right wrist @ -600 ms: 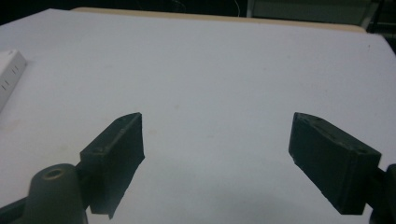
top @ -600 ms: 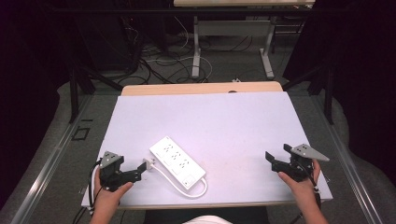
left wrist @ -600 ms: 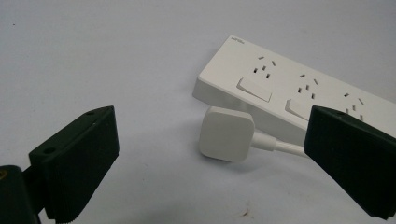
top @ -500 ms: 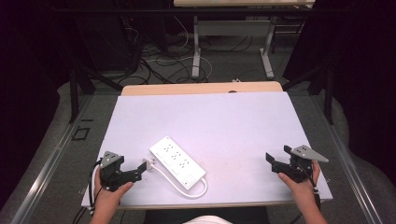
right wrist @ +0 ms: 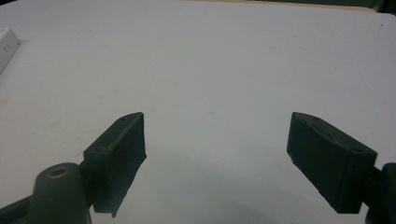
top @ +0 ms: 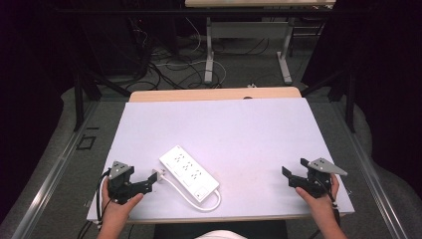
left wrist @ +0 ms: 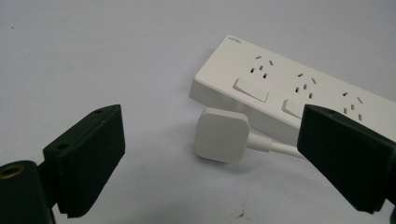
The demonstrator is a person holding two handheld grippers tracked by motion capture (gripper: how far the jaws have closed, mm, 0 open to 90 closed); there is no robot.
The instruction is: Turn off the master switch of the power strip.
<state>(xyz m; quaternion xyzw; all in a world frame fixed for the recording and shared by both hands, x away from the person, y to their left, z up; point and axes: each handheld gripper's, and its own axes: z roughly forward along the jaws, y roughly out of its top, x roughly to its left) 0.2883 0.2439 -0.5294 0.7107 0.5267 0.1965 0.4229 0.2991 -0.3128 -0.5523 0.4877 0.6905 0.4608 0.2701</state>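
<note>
Compared with the frame 0.6 s ago, no displacement is evident: both grippers and the power strip occupy the same positions on the table. High view: a white table (top: 239, 124) carries a white power strip (top: 188, 173) lying diagonally in its near-left area, with a white cord (top: 191, 200) looping from the strip's near end along the strip's near side to a white plug (top: 159, 174) at the strip's far-left corner. The left gripper (top: 155, 178), held in the person's left hand (top: 118, 209) at the near-left edge of the table, points toward the plug, its tips just beside it. The right gripper (top: 292, 173), held in the right hand (top: 318, 199) at the near-right edge, is well apart from the strip and carries a grey three-cornered plate (top: 326, 166) on top. Left gripper view: the left gripper's jaws are spread wide, with the plug lying on the table between them but farther out, touching neither jaw; the plug rests against the side of the strip, whose sockets and rocker switches (left wrist: 251, 89) face upward. Right gripper view: the right gripper's jaws are spread wide over bare table surface, holding nothing; a corner of the strip is visible at the far left edge
</note>
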